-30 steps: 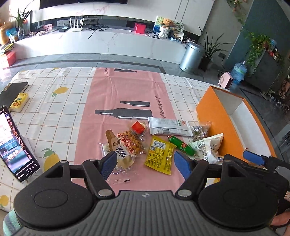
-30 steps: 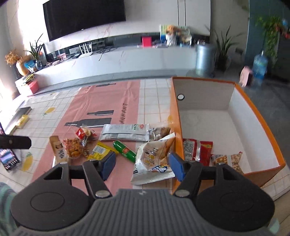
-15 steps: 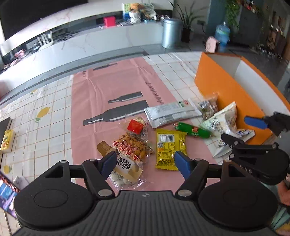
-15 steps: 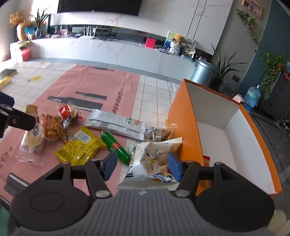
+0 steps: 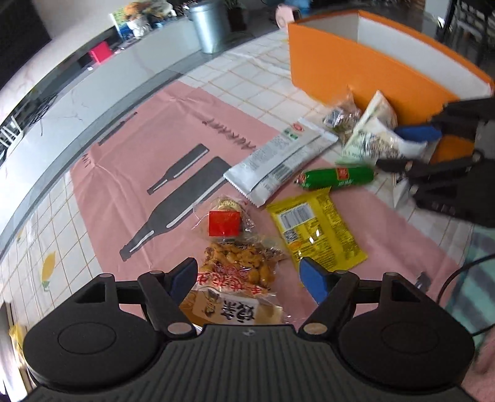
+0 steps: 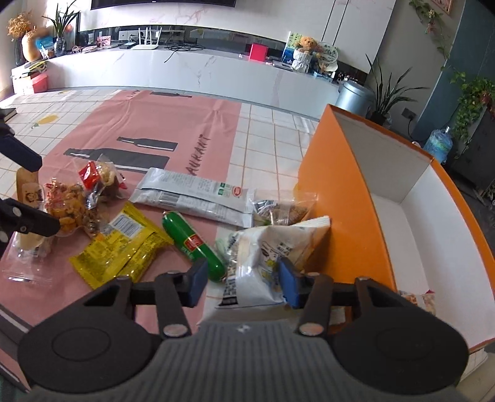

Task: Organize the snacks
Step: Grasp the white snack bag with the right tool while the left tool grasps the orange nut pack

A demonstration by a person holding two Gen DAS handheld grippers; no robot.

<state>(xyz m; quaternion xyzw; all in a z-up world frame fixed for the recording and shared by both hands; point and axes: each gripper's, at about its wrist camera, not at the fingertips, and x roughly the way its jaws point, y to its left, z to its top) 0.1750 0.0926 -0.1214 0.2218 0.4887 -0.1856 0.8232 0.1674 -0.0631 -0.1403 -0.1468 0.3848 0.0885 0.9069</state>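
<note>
Glossy plastic snack wrappers (image 6: 123,244) — matt cardboard box (image 6: 346,198)

Long white marble-look counter (image 6: 198,66) along the far wall. Above it: dark television screen (image 6: 161,2). On it: red box (image 6: 258,51), teddy bear (image 6: 306,41). Right of it: metal bin (image 6: 352,97), potted plants (image 6: 388,92), water jug (image 6: 437,145). Bright daylight.

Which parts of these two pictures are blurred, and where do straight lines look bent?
Left wrist view: the right gripper and the white snack bag are motion-blurred; the counter edge bows strongly. Right wrist view: mostly sharp; the orange box rim curves from fisheye.
</note>
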